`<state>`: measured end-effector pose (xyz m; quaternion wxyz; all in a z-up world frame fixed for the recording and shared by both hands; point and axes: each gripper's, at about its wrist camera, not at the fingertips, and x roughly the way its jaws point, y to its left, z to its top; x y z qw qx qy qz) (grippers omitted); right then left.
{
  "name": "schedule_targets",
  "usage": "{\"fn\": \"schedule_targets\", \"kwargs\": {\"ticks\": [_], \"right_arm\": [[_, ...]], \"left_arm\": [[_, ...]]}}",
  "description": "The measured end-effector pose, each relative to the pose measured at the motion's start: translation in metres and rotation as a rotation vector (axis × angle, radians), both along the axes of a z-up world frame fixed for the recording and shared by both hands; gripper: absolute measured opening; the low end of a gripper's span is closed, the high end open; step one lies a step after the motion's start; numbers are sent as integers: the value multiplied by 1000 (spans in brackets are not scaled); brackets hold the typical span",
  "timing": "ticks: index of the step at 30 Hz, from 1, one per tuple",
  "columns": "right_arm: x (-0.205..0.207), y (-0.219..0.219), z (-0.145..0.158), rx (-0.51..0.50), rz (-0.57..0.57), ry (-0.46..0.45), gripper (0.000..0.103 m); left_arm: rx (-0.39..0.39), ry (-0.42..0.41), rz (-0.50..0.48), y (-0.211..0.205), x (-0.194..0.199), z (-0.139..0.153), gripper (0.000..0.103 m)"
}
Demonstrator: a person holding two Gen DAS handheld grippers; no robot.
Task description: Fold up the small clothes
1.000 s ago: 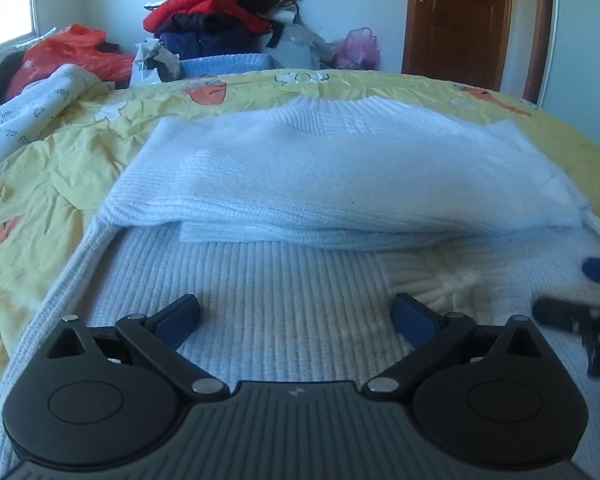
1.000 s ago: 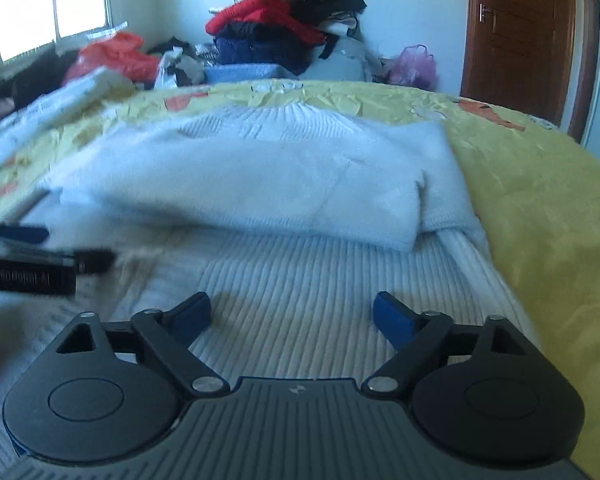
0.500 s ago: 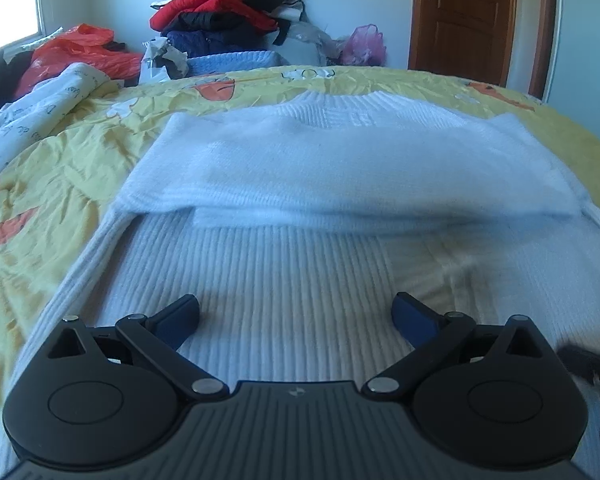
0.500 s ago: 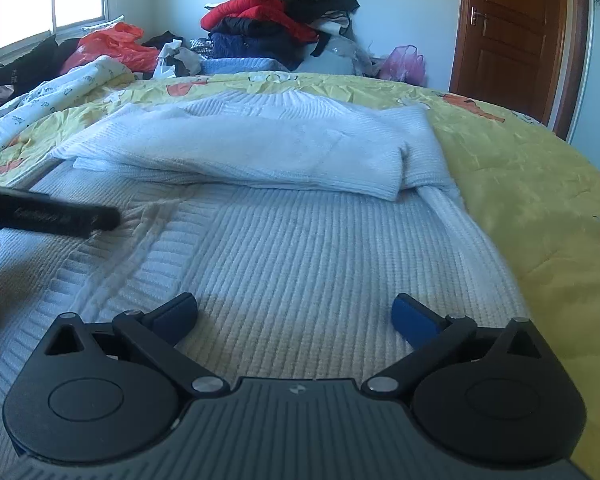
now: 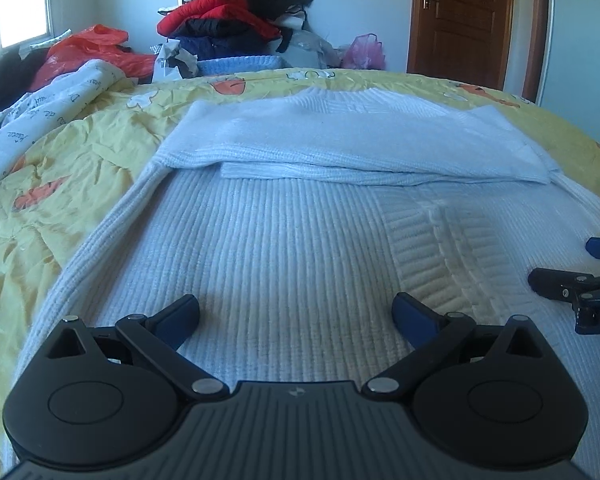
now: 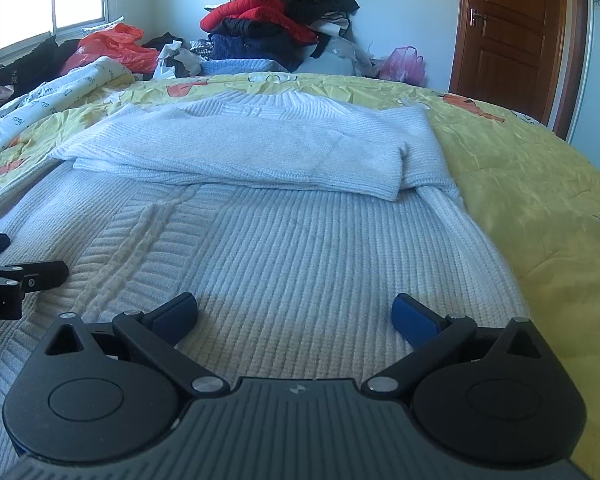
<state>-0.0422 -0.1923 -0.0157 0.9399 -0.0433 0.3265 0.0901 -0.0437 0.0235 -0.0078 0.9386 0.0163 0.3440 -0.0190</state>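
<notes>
While both of your grippers hover low over the white sweater, nothing is held.

Your left gripper has its jaws spread wide, only ribbed knit between them, and your right gripper stands just as wide and empty. You have the sweater flat on the yellow bedspread, sleeves folded across its chest, each gripper near a lower corner. Piled clothes sit beyond the bed.

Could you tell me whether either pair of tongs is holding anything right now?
Nothing is held: the left tongs and right tongs both stand open over the white sweater.
</notes>
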Motion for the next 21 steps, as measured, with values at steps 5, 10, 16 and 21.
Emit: {"fn": "schedule_targets", "kwargs": {"ticks": [5, 10, 16, 21], "right_arm": [[0, 0, 0, -2, -1, -1, 101], [-2, 0, 0, -7, -10, 0, 101], [-9, 1, 0, -13, -27, 3, 101], [-19, 1, -1, -12, -41, 2, 101]], "left_arm": [[0, 0, 1, 0, 0, 0, 103], [0, 0, 0, 1, 0, 0, 103], [-4, -2, 0, 2, 1, 1, 103], [-5, -3, 1, 2, -1, 1, 103]]}}
